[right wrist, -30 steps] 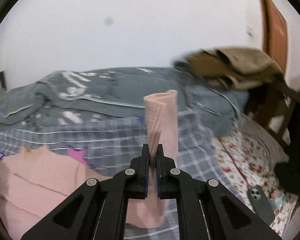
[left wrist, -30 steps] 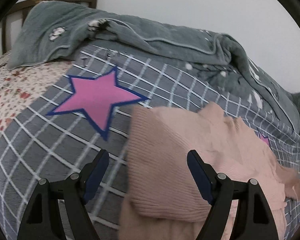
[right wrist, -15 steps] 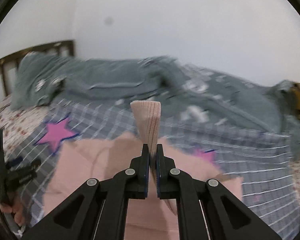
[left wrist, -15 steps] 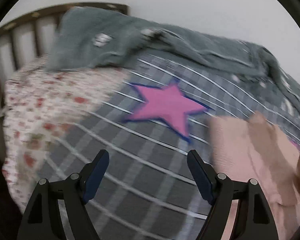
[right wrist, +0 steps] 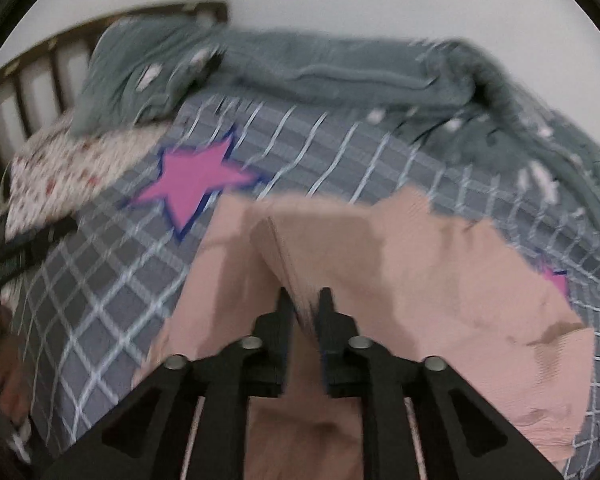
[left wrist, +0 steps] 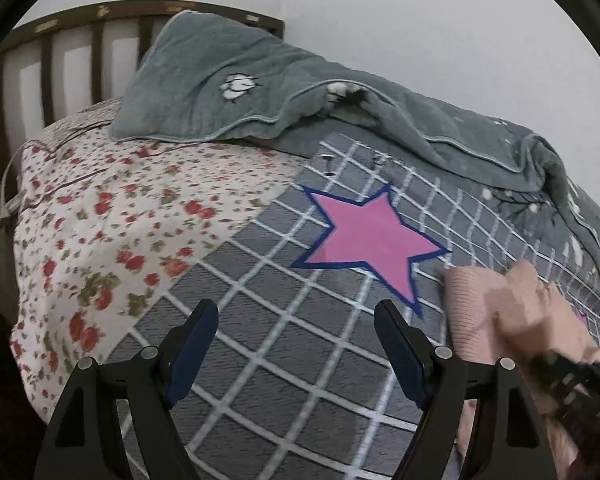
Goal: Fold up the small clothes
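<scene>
A pink knit sweater (right wrist: 440, 280) lies spread on the grey checked bedspread (right wrist: 100, 288). My right gripper (right wrist: 303, 300) is shut on a sleeve of the sweater (right wrist: 284, 256) and holds it low over the sweater's body. In the left wrist view the sweater (left wrist: 484, 304) shows at the right edge, with the right gripper's black frame (left wrist: 572, 376) over it. My left gripper (left wrist: 296, 344) is open and empty above the bedspread (left wrist: 260, 340), to the left of the sweater.
A crumpled grey blanket (left wrist: 300, 96) lies along the back of the bed by the white wall. A floral sheet (left wrist: 100, 216) covers the left side, with a wooden headboard (left wrist: 60, 60) behind it. A pink star (left wrist: 368, 236) marks the bedspread.
My right gripper has swung left and down, carrying the sleeve across onto the sweater's body. My left gripper has drawn away to the left of the sweater, still open.
</scene>
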{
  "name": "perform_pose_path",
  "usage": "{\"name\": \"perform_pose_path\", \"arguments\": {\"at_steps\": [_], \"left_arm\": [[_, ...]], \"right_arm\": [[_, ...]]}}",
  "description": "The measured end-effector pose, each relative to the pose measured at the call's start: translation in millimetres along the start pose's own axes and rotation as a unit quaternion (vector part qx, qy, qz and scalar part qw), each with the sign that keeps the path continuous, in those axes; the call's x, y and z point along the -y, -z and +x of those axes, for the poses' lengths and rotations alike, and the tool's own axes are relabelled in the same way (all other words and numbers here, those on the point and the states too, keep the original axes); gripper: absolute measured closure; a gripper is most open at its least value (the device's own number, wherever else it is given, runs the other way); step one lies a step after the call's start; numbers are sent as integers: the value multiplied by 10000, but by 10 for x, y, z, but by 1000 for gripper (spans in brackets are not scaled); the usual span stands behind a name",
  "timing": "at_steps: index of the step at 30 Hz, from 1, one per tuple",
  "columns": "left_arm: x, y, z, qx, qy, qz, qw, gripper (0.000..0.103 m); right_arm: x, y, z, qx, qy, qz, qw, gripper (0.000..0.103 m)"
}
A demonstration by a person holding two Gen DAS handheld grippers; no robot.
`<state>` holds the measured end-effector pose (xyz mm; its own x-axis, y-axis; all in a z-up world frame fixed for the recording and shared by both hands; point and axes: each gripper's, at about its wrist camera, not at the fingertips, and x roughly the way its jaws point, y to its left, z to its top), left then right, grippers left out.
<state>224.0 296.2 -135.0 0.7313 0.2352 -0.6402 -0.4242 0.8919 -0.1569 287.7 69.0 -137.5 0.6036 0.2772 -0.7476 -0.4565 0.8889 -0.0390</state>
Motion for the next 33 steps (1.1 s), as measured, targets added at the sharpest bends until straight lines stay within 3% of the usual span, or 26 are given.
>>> {"name": "perform_pose_path", "arguments": {"at_steps": [1,3,6,7,10,12,14,18,20,25,27,30,33], "left_arm": [[50,4,-7,28,71,52,10000,24],[171,20,-32,86,208,201,9995,24],[367,52,-57,111,473,448,9978,23],[445,65,-61,80,662,522,9964,23],[640,100,-74,-53,1373,591,9888,23],[791,137,-101,-106,1819,615,9813,24],[952,183,-120,-127,2034,743,9762,24],[1190,277,-66,-332,2185,873,9714,28],[1245,312,-5,-477,2243,883,9693,38],[1334,368,127,-644,2072,946,9716,41],[1331,389,181,-786,2102,890,9704,53],[1358,405,164,-702,2082,938,9710,63],[1422,440,176,-741,2051,1033,9704,64]], "right_arm": [[3,51,10,-111,-86,-61,9999,74],[53,151,-63,-97,-158,-88,9998,73],[330,324,-365,266,-100,101,9995,62],[501,409,-502,451,-10,250,9987,56],[1001,618,-767,704,411,685,9943,54],[1327,759,-870,723,679,968,9903,53],[1633,893,-925,665,890,1223,9863,53],[2062,1143,-970,549,1310,1526,9780,53],[2189,1262,-946,518,1247,1625,9774,53],[2379,1472,-767,536,786,1862,9779,53],[2447,1492,-741,509,608,2014,9763,53],[2508,1543,-751,585,391,2247,9719,52],[2521,1545,-773,606,401,2335,9696,49]]}}
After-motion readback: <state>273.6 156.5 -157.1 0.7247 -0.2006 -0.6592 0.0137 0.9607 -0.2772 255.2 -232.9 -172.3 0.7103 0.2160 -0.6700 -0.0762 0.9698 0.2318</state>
